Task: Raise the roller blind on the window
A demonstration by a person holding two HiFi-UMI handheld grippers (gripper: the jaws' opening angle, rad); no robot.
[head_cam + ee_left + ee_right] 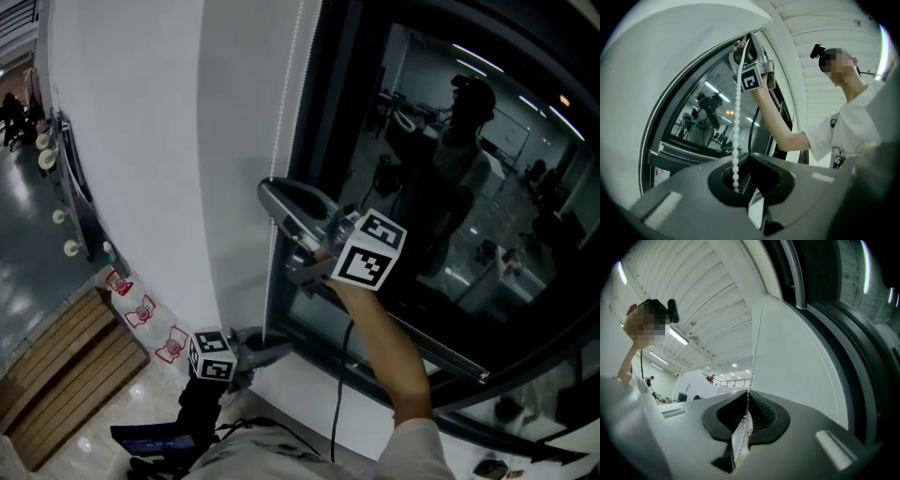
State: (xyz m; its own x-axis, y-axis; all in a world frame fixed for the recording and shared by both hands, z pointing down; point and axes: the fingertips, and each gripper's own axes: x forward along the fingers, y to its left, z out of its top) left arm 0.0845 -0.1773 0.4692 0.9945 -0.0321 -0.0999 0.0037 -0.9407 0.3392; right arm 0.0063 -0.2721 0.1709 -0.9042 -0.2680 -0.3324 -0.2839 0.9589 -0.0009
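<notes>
left gripper (740, 182), right gripper (747, 409), one bead chain (737, 117)

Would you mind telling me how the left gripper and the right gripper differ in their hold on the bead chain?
The right gripper holds the bead chain high up, on a raised arm; the left gripper holds it low, near the window's bottom frame. Above the left gripper the chain leads up to the right gripper; above the right gripper it runs on upward, untouched. Both are shut on the chain.

Dim overall; bright reflections on window glass (469, 187); fisheye edges dark
</notes>
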